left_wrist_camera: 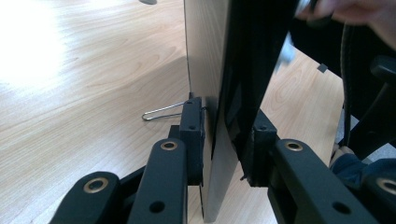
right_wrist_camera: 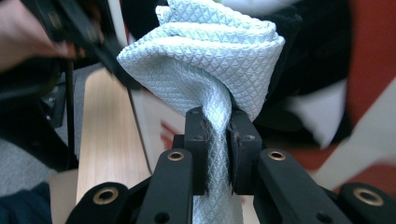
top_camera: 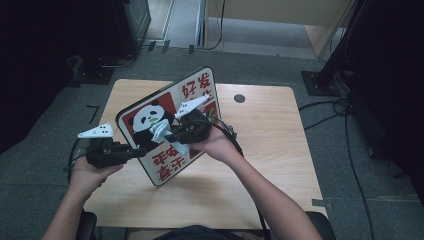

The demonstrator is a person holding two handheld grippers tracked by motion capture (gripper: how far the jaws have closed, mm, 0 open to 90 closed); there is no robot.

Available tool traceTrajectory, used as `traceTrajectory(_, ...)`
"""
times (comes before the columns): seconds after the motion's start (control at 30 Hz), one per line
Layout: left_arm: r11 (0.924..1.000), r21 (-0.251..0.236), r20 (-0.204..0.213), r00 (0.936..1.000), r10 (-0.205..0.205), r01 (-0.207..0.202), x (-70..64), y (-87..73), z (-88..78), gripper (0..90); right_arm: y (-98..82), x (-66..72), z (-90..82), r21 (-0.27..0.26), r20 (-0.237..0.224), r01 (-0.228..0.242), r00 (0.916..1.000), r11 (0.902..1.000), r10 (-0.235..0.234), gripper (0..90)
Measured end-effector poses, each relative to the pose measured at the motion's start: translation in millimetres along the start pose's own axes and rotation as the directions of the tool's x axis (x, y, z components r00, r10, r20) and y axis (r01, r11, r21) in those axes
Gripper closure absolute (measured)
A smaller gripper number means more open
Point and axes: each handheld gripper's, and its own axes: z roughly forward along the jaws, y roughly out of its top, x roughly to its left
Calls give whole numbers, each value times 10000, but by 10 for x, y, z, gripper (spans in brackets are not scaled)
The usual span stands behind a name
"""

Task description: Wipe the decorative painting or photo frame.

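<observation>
The panda sign (top_camera: 167, 125) is gripped at its edge by the left gripper (left_wrist_camera: 227, 140), while a pale cloth (right_wrist_camera: 210, 60) is pinched tight in the right gripper (right_wrist_camera: 217, 140).

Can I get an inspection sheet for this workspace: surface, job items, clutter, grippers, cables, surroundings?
Surface: wooden table, round dark grommet at the far side.
Job's things: panda sign board held tilted on edge; pale blue cloth against its face.
Clutter: wire clip on the tabletop.
Grippers: left gripper astride the board's edge; right gripper shut on the cloth.
Cables: black leads on the floor at right, one trailing from each gripper.
Surroundings: grey carpet, dark stands, wooden furniture behind.
</observation>
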Motion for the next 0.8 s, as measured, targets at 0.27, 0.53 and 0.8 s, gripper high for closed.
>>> traceTrajectory(0.27,9999,-52,-24,9999,-103,103,-7,-14,-34,736,519,108,-149,-317,-31,589,9982,9978,-591,804)
traceTrajectory(0.53,9999,-33,-21,9999,-112,112,-21,-36,-73,742,780,189,-135,-323,-36,805,9967,9962,-807,803)
traceTrajectory(0.8,9999,22,-195,9997,-124,124,-21,-35,-86,783,773,185,-97,-188,-94,778,9969,9968,-779,803)
